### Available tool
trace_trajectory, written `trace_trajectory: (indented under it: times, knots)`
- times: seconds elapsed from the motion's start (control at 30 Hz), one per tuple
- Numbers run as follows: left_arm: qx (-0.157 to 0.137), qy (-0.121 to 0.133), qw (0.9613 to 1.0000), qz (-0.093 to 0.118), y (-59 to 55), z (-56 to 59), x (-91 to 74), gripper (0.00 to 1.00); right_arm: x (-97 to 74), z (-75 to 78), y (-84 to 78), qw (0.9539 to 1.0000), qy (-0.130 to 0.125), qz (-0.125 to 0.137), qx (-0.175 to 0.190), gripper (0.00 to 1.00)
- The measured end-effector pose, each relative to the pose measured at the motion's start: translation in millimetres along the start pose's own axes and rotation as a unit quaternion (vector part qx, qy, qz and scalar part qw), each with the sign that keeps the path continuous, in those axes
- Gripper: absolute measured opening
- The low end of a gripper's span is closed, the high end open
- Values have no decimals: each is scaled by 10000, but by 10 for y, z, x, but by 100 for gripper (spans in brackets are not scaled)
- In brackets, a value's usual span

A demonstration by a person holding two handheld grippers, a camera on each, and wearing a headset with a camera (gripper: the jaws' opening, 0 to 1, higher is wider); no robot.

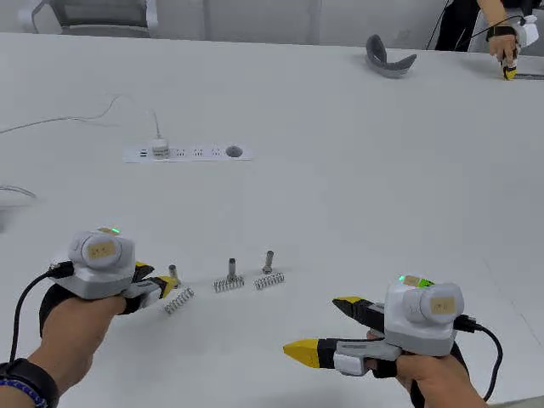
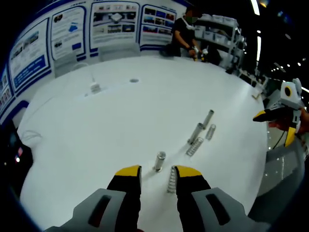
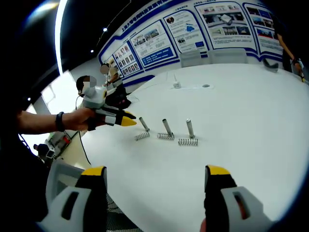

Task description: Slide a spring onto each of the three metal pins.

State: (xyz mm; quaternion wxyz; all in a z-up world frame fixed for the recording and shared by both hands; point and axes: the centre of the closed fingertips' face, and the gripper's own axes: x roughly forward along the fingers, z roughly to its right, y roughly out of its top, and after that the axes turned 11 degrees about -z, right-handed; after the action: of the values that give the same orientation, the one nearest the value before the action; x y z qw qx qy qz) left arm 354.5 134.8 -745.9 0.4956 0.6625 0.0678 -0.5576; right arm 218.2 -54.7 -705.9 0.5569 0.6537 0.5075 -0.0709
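Basically, three short upright metal pins stood in a row on the white table [image 1: 357,195], lower centre of the head view: left pin [image 1: 173,273], middle pin [image 1: 231,268], right pin [image 1: 269,259]. Each had a small coiled metal spring lying flat on the table just beside its base: left spring [image 1: 178,300], middle spring [image 1: 229,284], right spring [image 1: 269,280].

At lower left of that frame was the black, yellow-tipped left gripper [image 1: 166,286], its tips just beside the left pin and left spring. Its own view had the jaws moderately apart and holding nothing. The left pin [image 2: 160,161] stood just ahead of the gap, and the left spring [image 2: 172,179] lay along the right-hand jaw; couldn't tell if they touched.

At lower right of the head view, the matching right gripper [image 1: 323,327] was well apart from the pins. Its jaws were spread wide and empty in its own view [image 3: 155,171], with the pin row in mid-frame.
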Motion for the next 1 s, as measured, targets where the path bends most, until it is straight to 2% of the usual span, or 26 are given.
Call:
trace_trajectory:
  times: [0.63, 0.83, 1.0]
  knots:
    - [-89, -33, 9999, 99, -281, 15, -247, 41, 87, -44, 39, 9999, 44, -56, -125, 85]
    - [-150, -4, 9998, 128, -374, -56, -310, 48, 118, -58, 50, 9998, 65, -86, -176, 85]
    - [-186, -50, 9996, 218, -441, -57, -380, 54, 129, -64, 47, 9998, 72, -100, -183, 85]
